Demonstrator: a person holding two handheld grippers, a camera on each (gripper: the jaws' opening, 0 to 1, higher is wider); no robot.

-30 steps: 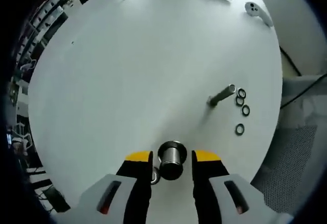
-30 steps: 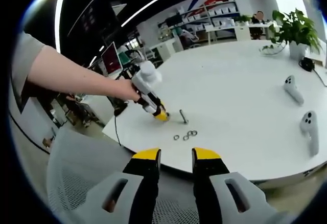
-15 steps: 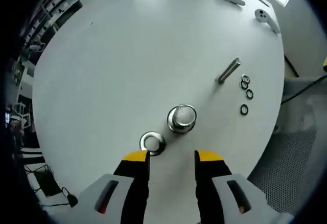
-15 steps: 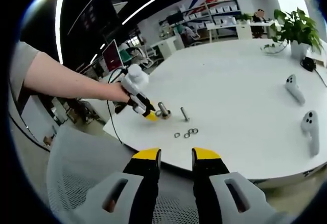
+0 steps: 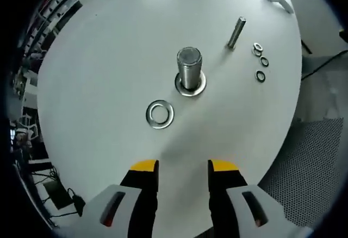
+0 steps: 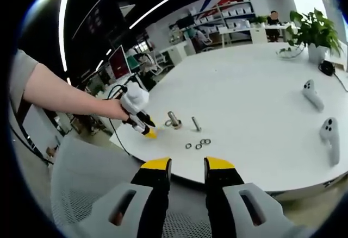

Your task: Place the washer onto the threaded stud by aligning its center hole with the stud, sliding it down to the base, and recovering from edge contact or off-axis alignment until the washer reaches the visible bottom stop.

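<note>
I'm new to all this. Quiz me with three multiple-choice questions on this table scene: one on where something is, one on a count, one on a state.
1. Where is the big loose washer?
A. flat on the table
B. on the stud
C. in the tongs

2. How many small rings lie beside the thin bolt?
A. one
B. three
C. six

3. The left tongs are:
A. shut on a washer
B. open, holding nothing
C. shut on the stud

Answers: 1 A, it lies flat beside the stud. 2 B, three show in the left gripper view. 3 B, bare table shows between the jaws.

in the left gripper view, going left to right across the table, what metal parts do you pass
washer → thick stud → thin bolt → three small rings
</note>
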